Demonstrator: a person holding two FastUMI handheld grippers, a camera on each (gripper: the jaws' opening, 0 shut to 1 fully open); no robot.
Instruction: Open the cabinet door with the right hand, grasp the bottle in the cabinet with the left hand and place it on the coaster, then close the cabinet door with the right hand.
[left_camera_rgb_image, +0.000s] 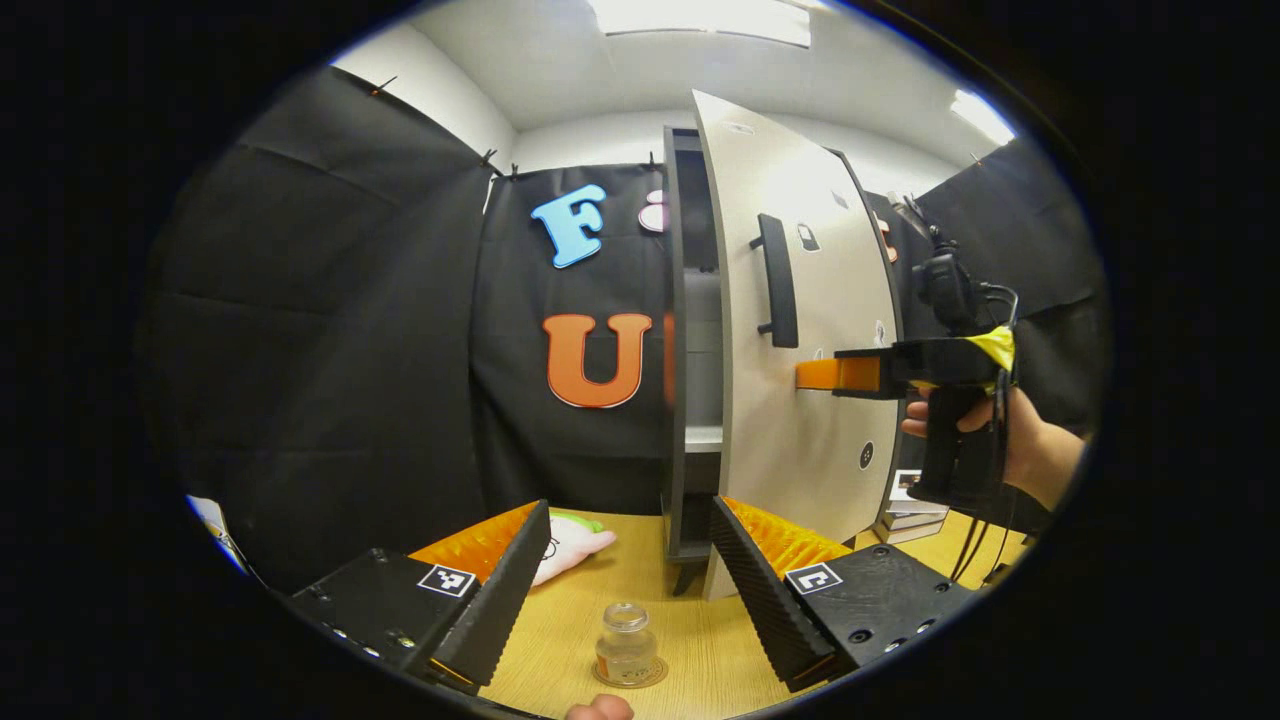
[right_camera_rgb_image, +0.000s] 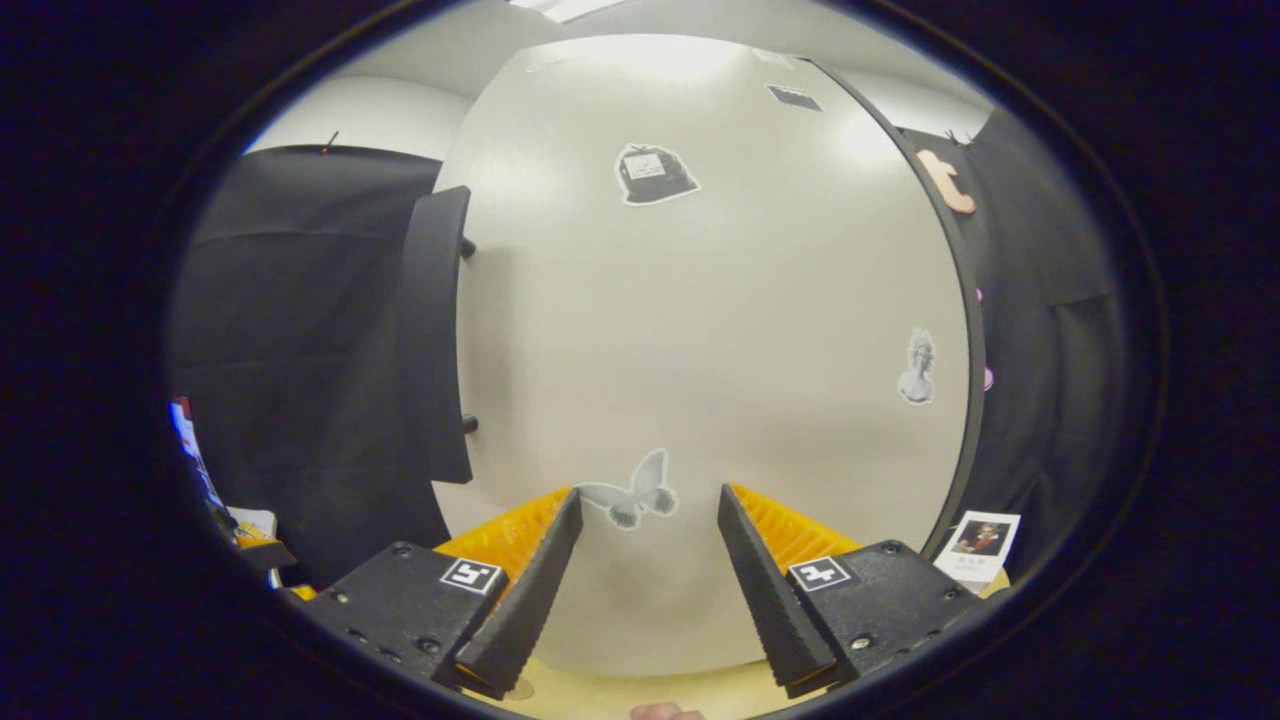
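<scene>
In the left gripper view a small clear bottle (left_camera_rgb_image: 626, 645) stands upright on a round coaster (left_camera_rgb_image: 632, 677) on the wooden table. My left gripper (left_camera_rgb_image: 630, 540) is open above it, its fingers apart on either side and not touching it. The cabinet (left_camera_rgb_image: 685, 330) stands behind with its pale door (left_camera_rgb_image: 800, 340) partly open and a dark handle (left_camera_rgb_image: 777, 282) on it. My right gripper (left_camera_rgb_image: 835, 374), held by a hand (left_camera_rgb_image: 1030, 450), has its fingertips against the door's face. In the right gripper view my right gripper (right_camera_rgb_image: 648, 515) is open before the door (right_camera_rgb_image: 700, 330), with the handle (right_camera_rgb_image: 435, 335) to its left.
A white plush toy (left_camera_rgb_image: 570, 540) lies on the table (left_camera_rgb_image: 690, 600) left of the cabinet. Books (left_camera_rgb_image: 915, 510) are stacked to the cabinet's right, and a photo card (right_camera_rgb_image: 980, 545) leans there. Black cloth walls enclose the booth. Stickers dot the door.
</scene>
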